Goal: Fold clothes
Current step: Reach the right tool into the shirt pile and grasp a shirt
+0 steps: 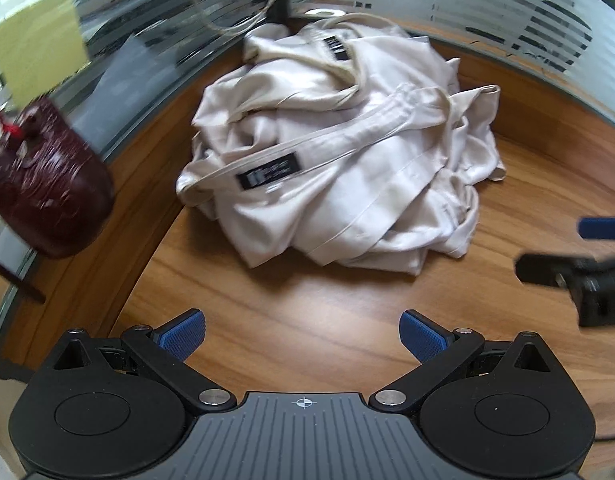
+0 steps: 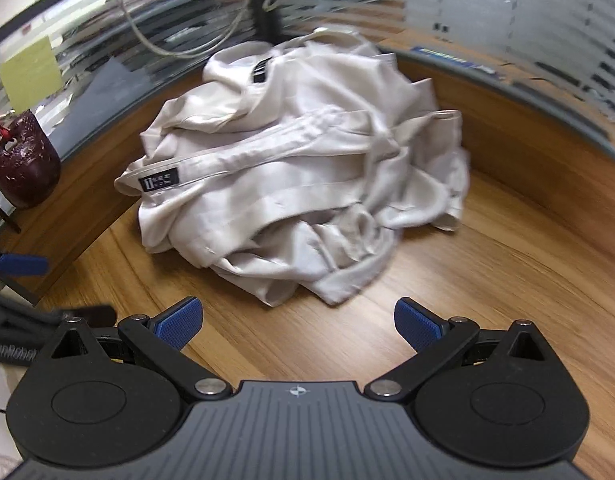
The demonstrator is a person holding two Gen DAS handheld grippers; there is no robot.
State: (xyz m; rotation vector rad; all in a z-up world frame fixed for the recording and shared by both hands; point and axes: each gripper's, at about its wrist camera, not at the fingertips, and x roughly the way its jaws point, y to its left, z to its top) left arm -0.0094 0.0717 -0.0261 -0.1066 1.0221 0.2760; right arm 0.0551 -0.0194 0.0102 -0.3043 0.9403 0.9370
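Observation:
A crumpled pile of cream satin clothes (image 1: 339,152) with black labels lies on the wooden table (image 1: 307,320); it also shows in the right wrist view (image 2: 299,184). My left gripper (image 1: 303,338) is open and empty, a short way in front of the pile. My right gripper (image 2: 299,324) is open and empty, close to the pile's near edge. The right gripper's fingers (image 1: 563,268) show at the right edge of the left wrist view. The left gripper's blue fingertip (image 2: 21,265) shows at the left edge of the right wrist view.
A dark red carved jar (image 1: 43,184) with a red tassel stands at the table's left edge; it also shows in the right wrist view (image 2: 23,164). Frosted glass partitions (image 1: 507,12) curve behind the table. Grey cables (image 2: 179,32) hang beyond the pile. A yellow note (image 1: 39,48) sticks to the glass.

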